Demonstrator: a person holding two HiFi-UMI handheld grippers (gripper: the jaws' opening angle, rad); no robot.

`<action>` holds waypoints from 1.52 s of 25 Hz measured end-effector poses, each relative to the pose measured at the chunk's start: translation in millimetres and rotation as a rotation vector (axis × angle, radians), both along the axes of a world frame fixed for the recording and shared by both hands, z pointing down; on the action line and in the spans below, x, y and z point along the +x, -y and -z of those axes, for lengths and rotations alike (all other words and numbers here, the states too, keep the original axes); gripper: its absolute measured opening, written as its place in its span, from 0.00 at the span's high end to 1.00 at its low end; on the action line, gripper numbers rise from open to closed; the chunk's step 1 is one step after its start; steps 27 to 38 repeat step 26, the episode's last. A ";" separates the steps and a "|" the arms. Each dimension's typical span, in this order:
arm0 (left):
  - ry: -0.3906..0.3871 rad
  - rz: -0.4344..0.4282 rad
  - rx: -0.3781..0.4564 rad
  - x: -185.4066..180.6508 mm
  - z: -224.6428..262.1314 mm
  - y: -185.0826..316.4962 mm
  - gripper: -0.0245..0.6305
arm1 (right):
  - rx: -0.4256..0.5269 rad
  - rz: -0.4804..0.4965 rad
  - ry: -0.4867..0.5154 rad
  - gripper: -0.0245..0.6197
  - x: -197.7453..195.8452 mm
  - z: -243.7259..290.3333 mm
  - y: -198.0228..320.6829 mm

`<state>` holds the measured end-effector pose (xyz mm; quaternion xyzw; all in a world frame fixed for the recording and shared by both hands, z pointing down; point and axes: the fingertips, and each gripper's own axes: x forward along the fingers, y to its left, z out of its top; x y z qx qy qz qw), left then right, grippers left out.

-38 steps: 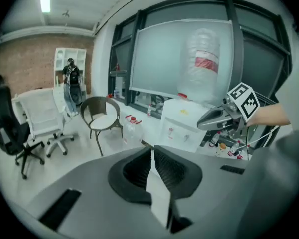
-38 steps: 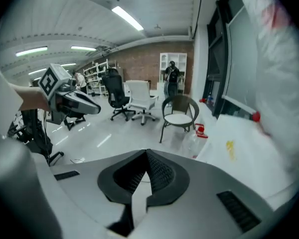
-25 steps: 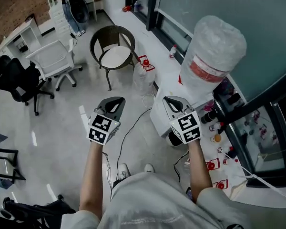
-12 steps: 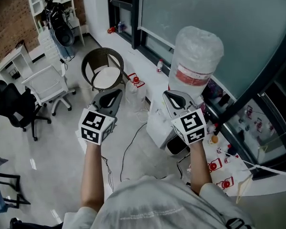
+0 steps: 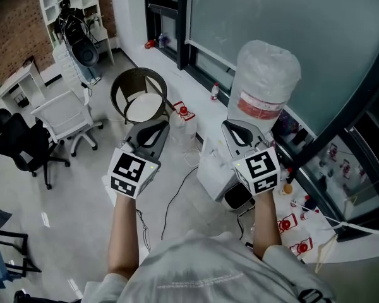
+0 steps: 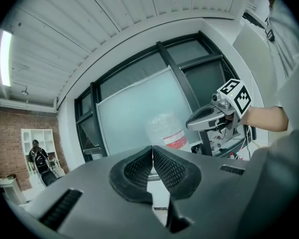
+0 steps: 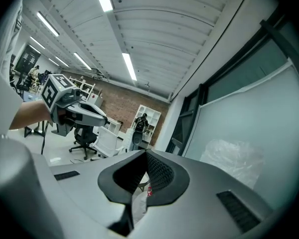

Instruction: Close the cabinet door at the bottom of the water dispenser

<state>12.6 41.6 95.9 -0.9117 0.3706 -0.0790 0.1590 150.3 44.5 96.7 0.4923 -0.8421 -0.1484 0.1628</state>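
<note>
The white water dispenser (image 5: 213,169) stands by the window with a big clear bottle (image 5: 265,77) on top. A dark opening (image 5: 239,198) shows low at its base; the cabinet door itself I cannot make out. My left gripper (image 5: 154,130) hangs shut and empty in the air left of the dispenser. The right gripper (image 5: 237,130) is shut and empty above the dispenser's body. In the left gripper view the left gripper (image 6: 152,149) points level at the bottle (image 6: 164,130), with the right gripper (image 6: 205,117) beside it. The right gripper view shows the right gripper (image 7: 145,153) closed, pads together.
A round wicker chair (image 5: 141,96) stands behind the left gripper, and a white office chair (image 5: 60,115) and a black one (image 5: 16,145) stand further left. A cable (image 5: 175,197) trails over the floor. Small red-labelled items (image 5: 284,223) lie at the window's foot.
Both grippers have risen from low by the dispenser's base to about its top, still shut. The head view has tilted up towards the window.
</note>
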 end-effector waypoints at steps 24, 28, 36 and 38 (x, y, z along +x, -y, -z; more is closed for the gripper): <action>-0.012 -0.016 -0.098 -12.7 -34.1 4.6 0.93 | -0.089 -0.070 -0.049 0.92 13.2 -35.7 -1.7; -0.013 -0.019 -0.109 -14.1 -37.7 5.5 0.93 | -0.099 -0.075 -0.050 0.92 13.0 -39.5 -1.1; -0.013 -0.019 -0.109 -14.1 -37.7 5.5 0.93 | -0.099 -0.075 -0.050 0.92 13.0 -39.5 -1.1; -0.013 -0.019 -0.109 -14.1 -37.7 5.5 0.93 | -0.099 -0.075 -0.050 0.92 13.0 -39.5 -1.1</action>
